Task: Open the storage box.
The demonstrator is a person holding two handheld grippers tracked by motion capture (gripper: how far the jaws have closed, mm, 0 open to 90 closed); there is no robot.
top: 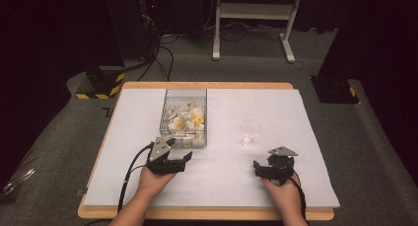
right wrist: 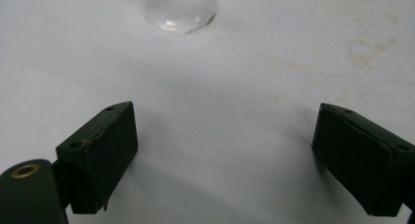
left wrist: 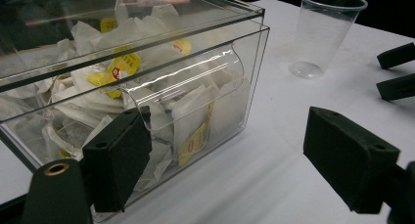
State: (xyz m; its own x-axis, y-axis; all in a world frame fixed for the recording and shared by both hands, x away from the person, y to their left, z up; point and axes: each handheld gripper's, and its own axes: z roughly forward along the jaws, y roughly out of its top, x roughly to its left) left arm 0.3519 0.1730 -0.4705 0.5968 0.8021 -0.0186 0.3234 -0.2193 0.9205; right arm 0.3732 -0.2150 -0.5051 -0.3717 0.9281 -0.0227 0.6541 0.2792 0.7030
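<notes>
here the left gripper (top: 178,157) sits at the near end of the clear box (top: 184,118), its 2 fingers (left wrist: 117,158) spread wide with nothing between them; in the left gripper view 1 finger stands right against the box's front wall, just under the curved dispensing lip (left wrist: 195,87), while the other hangs well off to the side over bare white table (top: 256,181). that placing reads as a set-up for reaching into the open slot below the lip, where the tea bags (left wrist: 193,136) can be drawn out, so the box front faces the person. the box lies with its long axis running away from the fingers toward the far edge of the table, lid on top, opening pointed back at the left gripper. the tea bags inside are heaped every which way, some with yellow tags up, so no single direction can be told for them. the right gripper (top: 270,168) rests low over the table, its fingers (right wrist: 105,150) also spread and empty, and the plastic cup (top: 250,131) stands upright, mouth up, just beyond those fingertips and slightly toward the box. my guess is the cup waits there as the place for a bag to go, close enough to steady it.
</notes>
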